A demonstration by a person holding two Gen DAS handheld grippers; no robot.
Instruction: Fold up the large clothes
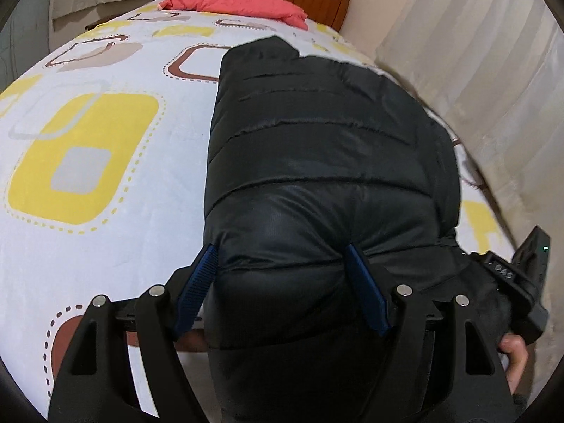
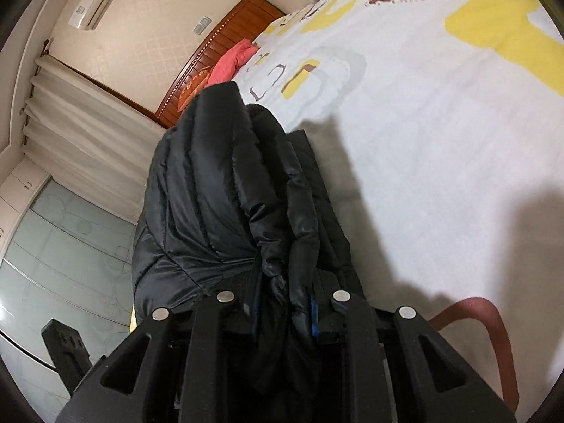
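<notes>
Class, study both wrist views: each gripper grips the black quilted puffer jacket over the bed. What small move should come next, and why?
Probably lower both grippers together to lay the black quilted puffer jacket flat on the white patterned bedspread. The left gripper pinches a thick bunched fold, and the right gripper has its jaws closed on gathered layers, so the jacket seems folded over but still held.

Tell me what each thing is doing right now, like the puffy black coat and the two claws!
Black puffer jacket: folded lengthwise into a thick bundle, gripped at its near end by both claws.
Left claw: closed on a fat bunch of the jacket, fingers held wide by the padding.
Right claw: shut on bunched jacket folds.
Bedspread: spread flat over the bed.
Pink pillow: lying at the headboard.
Curtain: drawn shut.
</notes>
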